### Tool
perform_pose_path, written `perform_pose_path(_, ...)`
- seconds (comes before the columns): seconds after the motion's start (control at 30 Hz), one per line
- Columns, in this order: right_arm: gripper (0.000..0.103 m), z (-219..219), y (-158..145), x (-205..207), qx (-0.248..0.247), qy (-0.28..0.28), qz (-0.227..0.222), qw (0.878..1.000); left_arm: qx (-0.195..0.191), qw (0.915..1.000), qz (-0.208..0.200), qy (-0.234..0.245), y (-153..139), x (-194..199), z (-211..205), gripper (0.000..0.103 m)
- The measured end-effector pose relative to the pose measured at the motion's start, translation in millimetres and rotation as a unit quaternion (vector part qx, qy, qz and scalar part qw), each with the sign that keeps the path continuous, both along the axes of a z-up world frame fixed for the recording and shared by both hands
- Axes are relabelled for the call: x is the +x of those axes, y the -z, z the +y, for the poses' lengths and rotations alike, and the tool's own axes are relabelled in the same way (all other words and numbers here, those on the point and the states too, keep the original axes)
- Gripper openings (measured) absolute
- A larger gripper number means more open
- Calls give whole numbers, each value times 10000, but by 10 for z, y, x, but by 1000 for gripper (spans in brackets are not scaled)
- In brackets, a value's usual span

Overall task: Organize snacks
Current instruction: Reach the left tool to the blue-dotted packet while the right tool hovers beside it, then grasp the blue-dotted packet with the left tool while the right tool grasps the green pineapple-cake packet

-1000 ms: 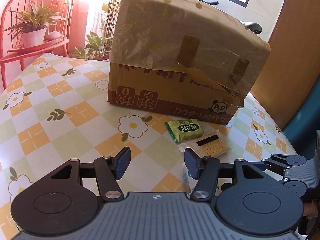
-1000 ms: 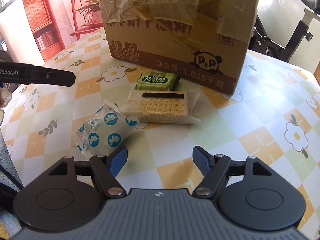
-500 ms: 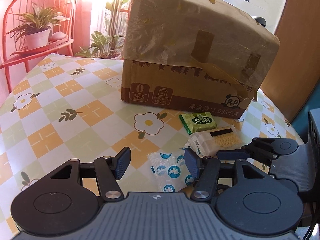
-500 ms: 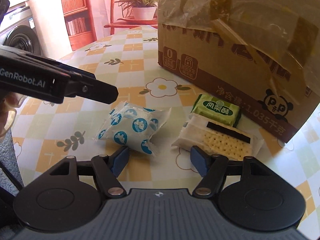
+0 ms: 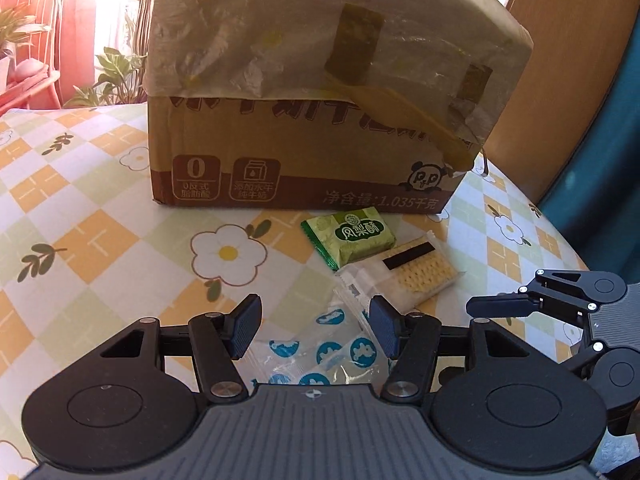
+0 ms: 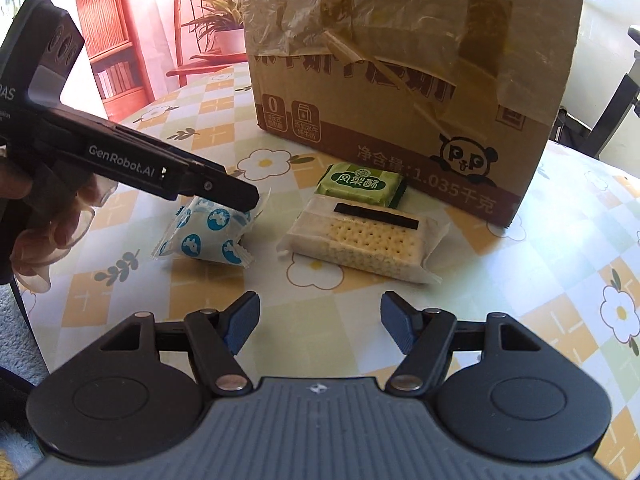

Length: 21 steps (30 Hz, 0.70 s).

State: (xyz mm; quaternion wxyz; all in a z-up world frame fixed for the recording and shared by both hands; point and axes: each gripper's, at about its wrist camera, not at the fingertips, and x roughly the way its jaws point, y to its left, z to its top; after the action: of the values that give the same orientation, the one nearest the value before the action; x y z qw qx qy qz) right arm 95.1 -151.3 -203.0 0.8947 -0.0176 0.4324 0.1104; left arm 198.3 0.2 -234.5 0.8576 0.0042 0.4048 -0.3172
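A white packet with blue dots (image 5: 320, 354) lies on the flowered tablecloth between the fingers of my left gripper (image 5: 315, 326). The gripper is open and its pads stand just off the wrapper's sides. In the right wrist view the left gripper (image 6: 236, 198) hovers over that blue-dotted packet (image 6: 208, 232). A green pastry packet (image 6: 360, 184) and a clear cracker packet (image 6: 360, 240) lie beside it in front of the cardboard box (image 6: 400, 80). My right gripper (image 6: 320, 324) is open and holds nothing, a little short of the crackers.
The taped cardboard box (image 5: 304, 120) fills the far middle of the round table (image 5: 80, 220). One of my right gripper's fingers (image 5: 496, 306) reaches in near the table's right edge. A red chair with potted plants (image 6: 216, 28) stands behind.
My left gripper has come down and forward, so the blue-dotted packet now sits between its fingers. The right gripper's jaws are slightly narrower and its view has swung a little.
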Motion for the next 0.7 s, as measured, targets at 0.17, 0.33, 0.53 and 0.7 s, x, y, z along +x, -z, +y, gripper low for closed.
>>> perform_pose_path(0.17, 70, -104, 27, -22, 108, 242, 5, 9996, 145, 9997, -103, 166, -12, -177, 54, 63)
perform_pose_path(0.33, 70, -158, 43, -43, 219, 358, -22, 9991, 414, 9976, -371, 421, -31, -410, 25, 71)
perform_pose_path(0.53, 70, -178, 53, -73, 287, 435, -35, 9986, 1145, 9909, -625, 329, 82, -466, -161, 72)
perform_pose_path(0.7, 70, -199, 11, -94, 282, 482, -127, 9984, 1099, 9922, -541, -230, 106, -393, -160, 48)
